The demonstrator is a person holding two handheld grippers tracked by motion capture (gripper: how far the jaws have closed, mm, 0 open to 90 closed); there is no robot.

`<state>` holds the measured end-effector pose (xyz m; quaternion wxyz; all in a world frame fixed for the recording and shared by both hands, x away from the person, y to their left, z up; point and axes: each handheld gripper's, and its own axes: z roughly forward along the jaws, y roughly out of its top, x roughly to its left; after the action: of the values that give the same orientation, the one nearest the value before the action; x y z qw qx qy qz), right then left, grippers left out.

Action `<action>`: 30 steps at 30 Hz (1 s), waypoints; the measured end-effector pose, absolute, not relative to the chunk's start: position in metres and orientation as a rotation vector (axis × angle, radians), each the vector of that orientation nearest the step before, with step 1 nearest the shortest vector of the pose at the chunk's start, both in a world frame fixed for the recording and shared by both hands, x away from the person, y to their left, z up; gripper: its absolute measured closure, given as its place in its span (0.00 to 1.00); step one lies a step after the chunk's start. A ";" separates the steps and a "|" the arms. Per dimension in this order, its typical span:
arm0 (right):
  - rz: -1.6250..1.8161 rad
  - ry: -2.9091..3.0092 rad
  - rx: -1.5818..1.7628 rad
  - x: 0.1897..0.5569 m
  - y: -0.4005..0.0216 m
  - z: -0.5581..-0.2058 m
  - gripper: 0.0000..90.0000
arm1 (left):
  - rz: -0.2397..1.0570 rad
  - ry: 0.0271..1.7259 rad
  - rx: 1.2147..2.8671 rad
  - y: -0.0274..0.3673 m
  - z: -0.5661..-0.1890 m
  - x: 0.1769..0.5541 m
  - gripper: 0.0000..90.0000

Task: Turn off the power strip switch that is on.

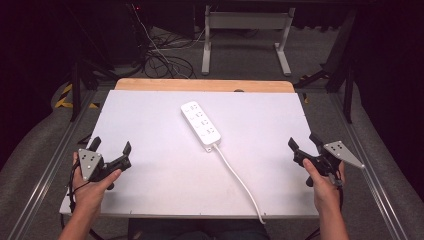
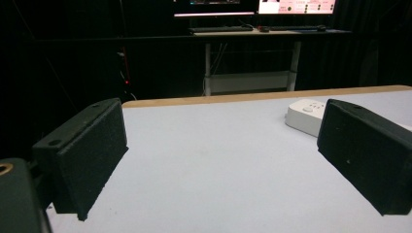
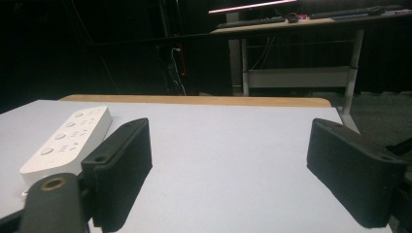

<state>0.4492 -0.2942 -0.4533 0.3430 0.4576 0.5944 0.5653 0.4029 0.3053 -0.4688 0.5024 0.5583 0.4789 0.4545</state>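
A white power strip (image 1: pixel 200 125) lies near the middle of the white table top (image 1: pixel 150 115), and its white cable (image 1: pixel 240 181) runs to the front edge. My left gripper (image 1: pixel 111 146) rests low over the table's front left, jaws wide open with nothing between them. At the front right my right gripper (image 1: pixel 304 141) is held the same way, open and empty. In the left gripper view the power strip (image 2: pixel 303 115) shows beside the right jaw. The power strip (image 3: pixel 68 138) lies beyond the left jaw in the right gripper view.
The white top lies on a wooden table whose far edge (image 1: pixel 200 85) shows. Beyond it stand a white desk frame (image 1: pixel 245 35) and a tangle of cables (image 1: pixel 160 55) on the floor. Metal rails (image 1: pixel 375 175) run along both sides.
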 end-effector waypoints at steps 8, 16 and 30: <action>1.474 1.557 1.212 0.450 -0.295 -0.454 0.20 | 1.096 1.153 1.346 0.305 -0.468 0.402 0.05; 1.465 1.592 1.177 0.450 -0.291 -0.454 0.19 | 1.093 1.150 1.354 0.304 -0.469 0.403 0.05; 1.461 1.662 1.124 0.451 -0.286 -0.446 0.70 | 1.103 1.145 1.356 0.304 -0.469 0.402 0.05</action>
<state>0.4513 -0.2863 -0.4459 0.3237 0.4285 0.6336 0.5570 0.4022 0.3038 -0.4686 0.5018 0.5613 0.4740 0.4565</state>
